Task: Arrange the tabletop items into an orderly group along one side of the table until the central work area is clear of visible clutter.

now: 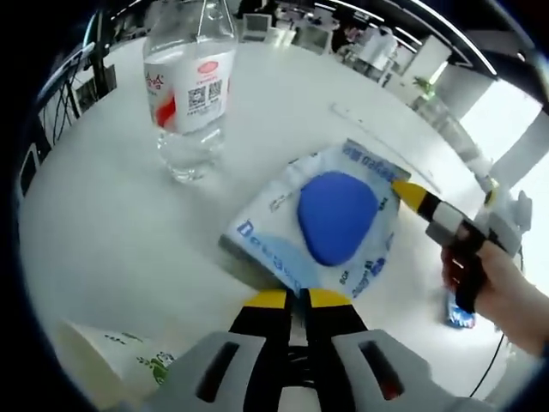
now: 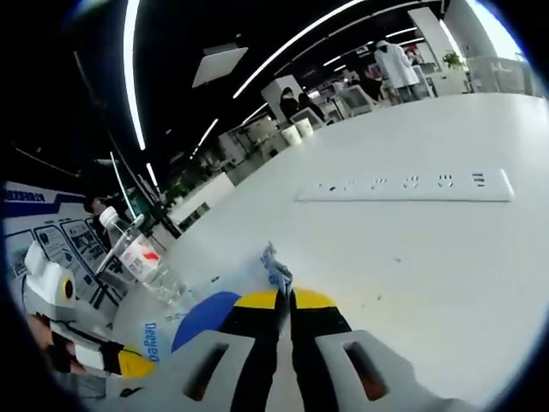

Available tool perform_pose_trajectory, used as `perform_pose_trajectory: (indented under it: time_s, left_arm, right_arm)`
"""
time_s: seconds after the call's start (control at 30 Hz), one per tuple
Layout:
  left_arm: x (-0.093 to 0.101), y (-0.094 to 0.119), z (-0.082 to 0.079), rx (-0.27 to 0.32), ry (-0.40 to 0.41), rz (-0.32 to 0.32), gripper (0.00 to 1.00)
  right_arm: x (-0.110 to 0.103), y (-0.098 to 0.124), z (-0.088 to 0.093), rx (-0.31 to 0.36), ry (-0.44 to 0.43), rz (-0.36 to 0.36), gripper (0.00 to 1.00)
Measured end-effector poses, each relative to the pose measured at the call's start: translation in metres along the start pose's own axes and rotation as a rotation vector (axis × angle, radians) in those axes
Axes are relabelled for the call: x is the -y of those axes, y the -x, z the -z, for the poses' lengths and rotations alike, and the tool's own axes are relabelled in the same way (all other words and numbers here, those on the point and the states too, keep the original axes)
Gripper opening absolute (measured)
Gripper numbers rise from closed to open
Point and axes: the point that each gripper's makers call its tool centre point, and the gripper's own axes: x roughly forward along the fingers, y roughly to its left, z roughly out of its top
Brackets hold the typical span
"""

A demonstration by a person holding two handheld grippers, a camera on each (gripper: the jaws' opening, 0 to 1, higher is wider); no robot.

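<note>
A blue-and-white tissue packet [image 1: 334, 219] with a blue oval lies on the white table [image 1: 111, 223]. My left gripper [image 1: 292, 299] is shut, its yellow tips at the packet's near edge; I cannot tell whether they pinch it. My right gripper [image 1: 410, 194] comes in from the right, held by a hand [image 1: 497, 292]. In the right gripper view, my right gripper [image 2: 283, 300] is shut on the tissue packet's crinkled corner [image 2: 276, 264]. The left gripper [image 2: 129, 362] sits at the packet's far side. A clear water bottle [image 1: 189, 86] stands upright beyond the packet.
A white paper item with green print [image 1: 111, 360] lies near my left jaws. A small blue object [image 1: 459, 313] rests beside the hand. A long white power strip [image 2: 412, 184] lies across the table. The bottle [image 2: 137, 253] stands at the left. Office desks and people fill the background.
</note>
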Motion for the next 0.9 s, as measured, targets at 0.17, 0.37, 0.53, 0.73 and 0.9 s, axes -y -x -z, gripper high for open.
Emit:
perform_pose_trajectory:
  time_s: [0.17,0.37,0.53,0.73,0.9]
  left_arm:
    - [0.005,0.005,-0.013,0.038,-0.021,-0.001,0.00]
    - [0.008,0.012,-0.021,0.060,-0.034,0.014,0.00]
    - [0.010,0.019,-0.028,0.077,-0.059,0.025,0.00]
    - [0.010,0.029,-0.037,0.092,-0.105,0.042,0.00]
    - [0.011,0.037,-0.046,0.112,-0.117,0.061,0.00]
  right_arm:
    - [0.000,0.008,-0.006,-0.003,0.041,0.017,0.00]
    - [-0.002,0.018,-0.015,0.008,0.039,0.040,0.00]
    - [-0.007,0.028,-0.023,0.022,0.040,0.052,0.00]
    - [-0.018,0.046,-0.034,0.053,0.036,0.051,0.00]
    - [-0.024,0.059,-0.038,0.076,0.055,0.064,0.00]
